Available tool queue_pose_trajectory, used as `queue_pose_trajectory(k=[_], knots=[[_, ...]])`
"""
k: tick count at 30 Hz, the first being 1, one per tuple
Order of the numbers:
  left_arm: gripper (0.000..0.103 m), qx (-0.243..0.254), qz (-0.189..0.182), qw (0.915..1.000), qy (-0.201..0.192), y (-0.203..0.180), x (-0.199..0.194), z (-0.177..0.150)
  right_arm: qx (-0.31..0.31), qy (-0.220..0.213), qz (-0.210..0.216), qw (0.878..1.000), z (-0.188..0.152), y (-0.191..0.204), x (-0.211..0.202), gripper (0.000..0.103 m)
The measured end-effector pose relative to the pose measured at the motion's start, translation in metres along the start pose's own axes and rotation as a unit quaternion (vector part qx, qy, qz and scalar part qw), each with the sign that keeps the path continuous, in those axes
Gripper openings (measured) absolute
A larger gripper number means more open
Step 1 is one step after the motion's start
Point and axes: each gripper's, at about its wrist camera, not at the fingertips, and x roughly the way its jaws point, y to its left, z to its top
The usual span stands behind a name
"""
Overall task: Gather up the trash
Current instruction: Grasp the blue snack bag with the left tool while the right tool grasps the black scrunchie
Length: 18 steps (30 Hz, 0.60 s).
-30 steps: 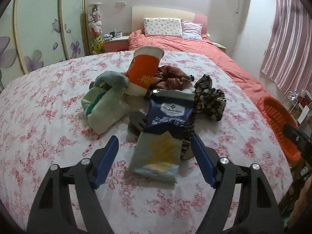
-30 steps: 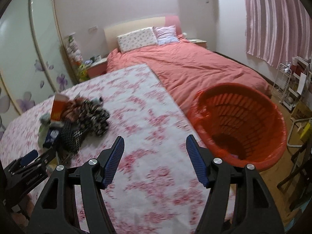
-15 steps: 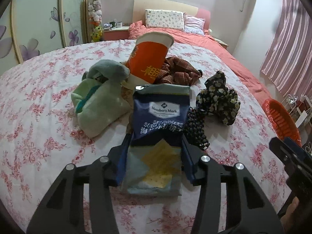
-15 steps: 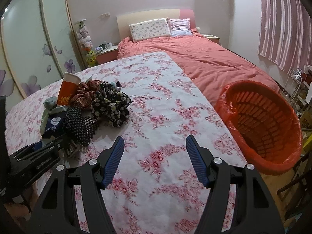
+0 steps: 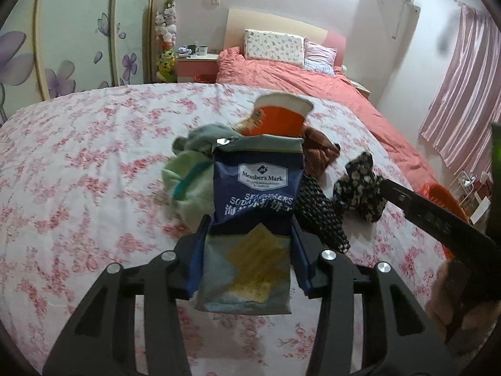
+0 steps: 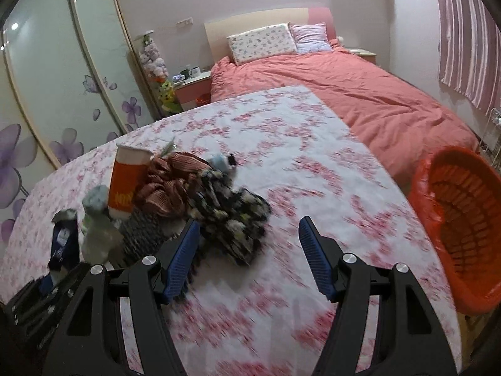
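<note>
Navy-and-grey foil cracker bag (image 5: 254,219) sits clamped between the blue pads of the left hand-held gripper (image 5: 249,250), lower centre of the left wrist view; pads press both side edges, and the bag's upper half stands above the fingers. Its bottom edge looks clear of the floral sheet (image 5: 78,194) (contact there cannot be confirmed).

Behind the bag, centre frame: orange paper cup (image 5: 278,119), tilted, white rim up. Pale green cloth (image 5: 188,185) touches the bag's left side; a brown striped cloth (image 5: 319,153) and a dark dotted cloth (image 5: 322,216) lie against its right. A black floral cloth (image 5: 360,185) lies further right, partly behind the other tool's black arm.

Right hand-held gripper (image 6: 247,250): jaws wide apart, nothing between them, over the sheet in the lower centre of its view, the same black floral cloth just beside its left pad. Orange basket (image 6: 454,219) at right edge, off the sheet's edge.
</note>
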Motion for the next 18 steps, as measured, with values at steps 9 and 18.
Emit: queue_pose_trajectory(k=[9, 18], knots=[[0.046, -0.006, 0.006, 0.9999, -0.007, 0.011, -0.003, 0.009, -0.013, 0.019, -0.02, 1.0, 0.015, 0.022, 0.036, 0.08], [0.046, 0.0, 0.002, 1.0, -0.007, 0.006, -0.002, 0.013, -0.016, 0.052, -0.013, 0.998, 0.0, 0.006, 0.041, 0.042]])
